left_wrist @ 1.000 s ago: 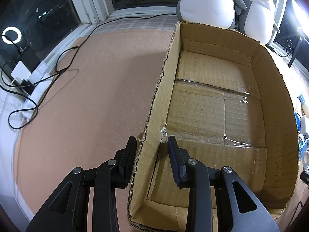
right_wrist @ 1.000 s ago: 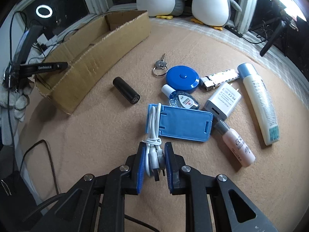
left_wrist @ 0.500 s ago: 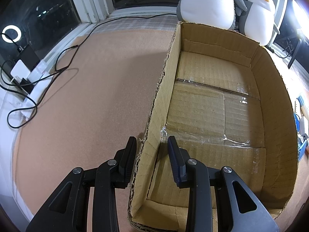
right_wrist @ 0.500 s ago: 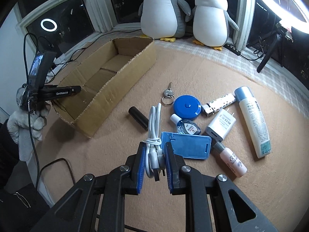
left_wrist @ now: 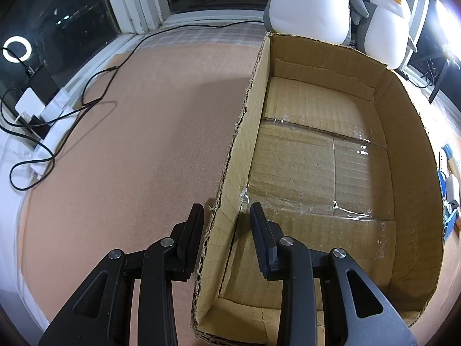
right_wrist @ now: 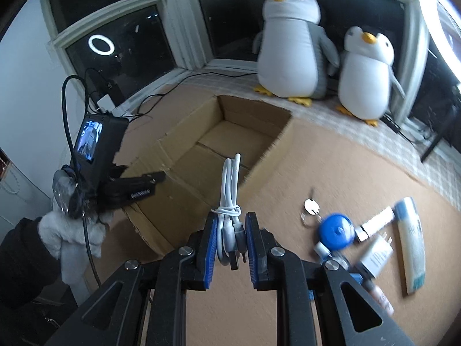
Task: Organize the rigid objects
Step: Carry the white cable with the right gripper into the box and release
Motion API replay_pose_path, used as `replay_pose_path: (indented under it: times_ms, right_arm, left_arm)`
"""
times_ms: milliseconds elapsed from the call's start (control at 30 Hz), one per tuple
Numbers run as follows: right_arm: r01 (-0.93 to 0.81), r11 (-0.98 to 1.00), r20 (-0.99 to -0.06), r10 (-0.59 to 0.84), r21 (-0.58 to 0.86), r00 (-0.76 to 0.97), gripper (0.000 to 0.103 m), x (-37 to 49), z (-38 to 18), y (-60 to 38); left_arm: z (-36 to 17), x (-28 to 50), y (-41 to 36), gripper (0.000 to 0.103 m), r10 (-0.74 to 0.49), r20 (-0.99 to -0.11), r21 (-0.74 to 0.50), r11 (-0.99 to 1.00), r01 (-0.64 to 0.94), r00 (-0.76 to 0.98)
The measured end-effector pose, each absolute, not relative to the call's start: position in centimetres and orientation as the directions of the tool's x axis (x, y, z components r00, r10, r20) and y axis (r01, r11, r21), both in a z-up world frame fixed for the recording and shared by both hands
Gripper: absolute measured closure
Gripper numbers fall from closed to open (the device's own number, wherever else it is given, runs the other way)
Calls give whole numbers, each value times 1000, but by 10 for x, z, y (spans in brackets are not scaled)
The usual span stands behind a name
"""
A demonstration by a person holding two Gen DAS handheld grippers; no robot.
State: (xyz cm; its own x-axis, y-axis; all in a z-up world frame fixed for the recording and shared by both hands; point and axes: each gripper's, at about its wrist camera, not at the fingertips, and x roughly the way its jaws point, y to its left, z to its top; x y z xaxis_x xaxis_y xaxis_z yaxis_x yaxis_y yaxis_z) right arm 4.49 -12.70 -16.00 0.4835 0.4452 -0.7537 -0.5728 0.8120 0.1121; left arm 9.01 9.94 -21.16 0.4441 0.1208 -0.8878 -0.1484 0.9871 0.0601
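Right tool (right_wrist: 230, 240) clamped on a bundled white cable (right_wrist: 229, 199), long axis upright, loop end pointing up and away, held above the cork worktop (right_wrist: 331, 173) beside the cardboard box (right_wrist: 201, 155). Left tool (left_wrist: 226, 230) spread open astride the box's near wall. Behind, 2 plush penguins (right_wrist: 291, 49) against dark windows.

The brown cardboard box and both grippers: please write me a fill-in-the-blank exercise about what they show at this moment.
1. The right gripper is shut on a bundled ____ cable.
2. The left gripper has one finger on each side of a ____ of the brown cardboard box.
3. Inside, the box holds ____ objects.
4. Behind the box stand ____ plush penguins.

Missing words: white; wall; no; two
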Motion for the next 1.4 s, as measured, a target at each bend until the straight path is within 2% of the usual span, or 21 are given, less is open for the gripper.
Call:
replay_pose_path:
  times_ms: [300,500,1033,1067,1133,1200,1400]
  right_arm:
    - [-610,787,-791,428,88,437,86,62,-183,-78]
    - [-609,789,-802,410,74,434,86,66,-190,-71]
    - [-653,753,-819,424,83,385,85,61,-198,-56]
    - [-653,753,-819,426,86,384,84,61,-199,-55]
    - [-648,757,-817,426,88,388,68,61,-198,-56]
    - [-637,766,-810,425,85,403,57,60,-196,-59]
    - [-598,792,-788,443,121,427,57,55,-187,-82]
  left_arm:
    - [-212,89,102,71,98,-888,35,989,-146,449]
    - [-214,90,110,71,41,-896,-29,988,-151,441]
    - [-214,90,108,71,53,-892,-8,991,-134,450]
    - [-214,90,108,71,53,-891,-8,991,-134,451]
    - [-214,89,108,71,52,-891,-10,991,-135,450]
    - [-214,90,108,71,53,-891,-8,991,-133,450]
    - [-214,91,106,71,61,-893,4,992,-128,446]
